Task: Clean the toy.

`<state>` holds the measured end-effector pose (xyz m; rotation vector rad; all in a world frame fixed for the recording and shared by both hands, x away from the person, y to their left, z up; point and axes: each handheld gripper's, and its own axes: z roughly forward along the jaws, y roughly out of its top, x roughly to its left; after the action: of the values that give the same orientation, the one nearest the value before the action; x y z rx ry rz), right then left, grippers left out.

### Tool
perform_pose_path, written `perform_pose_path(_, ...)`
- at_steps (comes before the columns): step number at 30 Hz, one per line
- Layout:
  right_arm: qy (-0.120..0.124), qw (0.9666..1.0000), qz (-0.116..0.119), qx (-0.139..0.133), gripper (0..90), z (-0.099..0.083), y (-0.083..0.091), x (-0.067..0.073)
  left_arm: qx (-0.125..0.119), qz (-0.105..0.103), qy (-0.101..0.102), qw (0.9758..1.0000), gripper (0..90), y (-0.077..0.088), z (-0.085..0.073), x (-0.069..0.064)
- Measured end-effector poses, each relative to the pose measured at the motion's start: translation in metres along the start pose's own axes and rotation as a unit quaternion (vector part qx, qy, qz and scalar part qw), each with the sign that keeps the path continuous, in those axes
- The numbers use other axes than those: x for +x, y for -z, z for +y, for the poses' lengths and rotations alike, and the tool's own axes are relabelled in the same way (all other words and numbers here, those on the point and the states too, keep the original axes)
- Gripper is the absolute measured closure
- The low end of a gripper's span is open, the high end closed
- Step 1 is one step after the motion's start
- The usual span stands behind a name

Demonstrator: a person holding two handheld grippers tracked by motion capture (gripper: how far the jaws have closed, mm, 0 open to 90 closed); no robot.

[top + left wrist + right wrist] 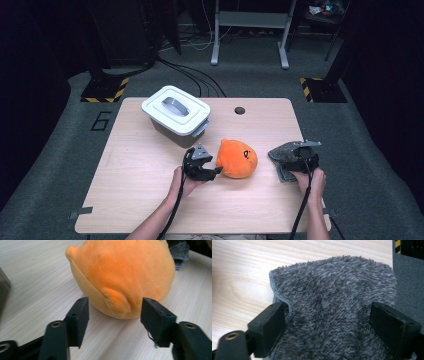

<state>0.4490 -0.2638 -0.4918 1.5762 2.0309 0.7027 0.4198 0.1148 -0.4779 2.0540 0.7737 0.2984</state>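
From the high view, a light wooden table (pixel 150 200) stands on grey carpet; a white lidded box (pixel 176 114) sits at the far left of the tabletop, and a small dark hole (pixel 239 110) shows in the top near the far edge; an orange plush toy (pixel 236 158) lies near the middle, a little to the right; the left gripper (pixel 214 172), held in the left hand (pixel 182 181), is just beside the toy on its left, its jaws pointing right toward it; at the right edge a grey fuzzy cloth (pixel 282 155) lies bunched, and the right gripper (pixel 295 155), held in the right hand (pixel 311 181), is over it, pointing to the far side.

In the left gripper view, the toy (pixel 120 275) sits on the wood just ahead of the left gripper (pixel 115 313); its two jaws stand apart on either side of a small rounded bump at the toy's base; whether the pads touch the plush I cannot tell; a corner of the cloth (pixel 180 252) shows at the far right.

In the right gripper view, the cloth (pixel 332 302) lies between the jaws of the right gripper (pixel 328 320); they stand wide apart, one at the stitched left hem, one at the right side; the pile is not pinched; carpet shows beyond the table edge at right.
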Motion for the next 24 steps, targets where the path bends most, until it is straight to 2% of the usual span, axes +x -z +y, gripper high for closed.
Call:
perform_pose_path(2, -0.002, 1.0, 0.004, 0.008, 10.3, 0.0, -0.004, -0.002, -0.001, 0.0, -0.008, 1.0, 50.5, -0.001, 0.0, -0.001)
perform_pose_path(6, -0.01, 0.9995, 0.017, 0.024, 10.5, 0.0, -0.009, -0.003, 0.009, 0.0, -0.02, 0.9998, 58.3, -0.004, 0.001, -0.003)
perform_pose_path(8, -0.01, 0.9989, 0.027, 0.037, 12.3, -0.001, -0.013, -0.003, 0.013, 0.001, -0.019, 0.9997, 62.2, -0.006, 0.0, -0.004)
perform_pose_path(11, -0.018, 0.9986, 0.031, 0.038, 15.4, -0.003, -0.015, -0.003, 0.019, 0.005, -0.018, 0.9996, 66.6, -0.006, 0.0, -0.004)
perform_pose_path(13, -0.011, 0.9988, 0.031, 0.037, 19.3, -0.004, -0.015, -0.004, 0.017, 0.009, -0.013, 0.9997, 68.6, -0.007, -0.001, -0.005)
perform_pose_path(16, -0.003, 0.9993, 0.027, 0.028, 26.4, -0.006, -0.015, -0.002, 0.018, 0.012, -0.018, 0.9996, 72.2, -0.007, -0.002, -0.007)
perform_pose_path(18, -0.007, 0.9994, 0.027, 0.02, 36.1, -0.008, -0.013, 0.001, 0.015, 0.015, -0.018, 0.9996, 74.6, -0.007, -0.003, -0.008)
perform_pose_path(21, -0.002, 0.9996, 0.029, 0.008, 45.3, -0.01, -0.012, 0.003, 0.012, 0.021, -0.021, 0.9995, 76.1, -0.007, -0.003, -0.011)
perform_pose_path(24, -0.006, 0.9995, 0.029, 0.007, 54.2, -0.01, -0.011, 0.005, 0.009, 0.022, -0.021, 0.9995, 77.5, -0.007, -0.004, -0.013)
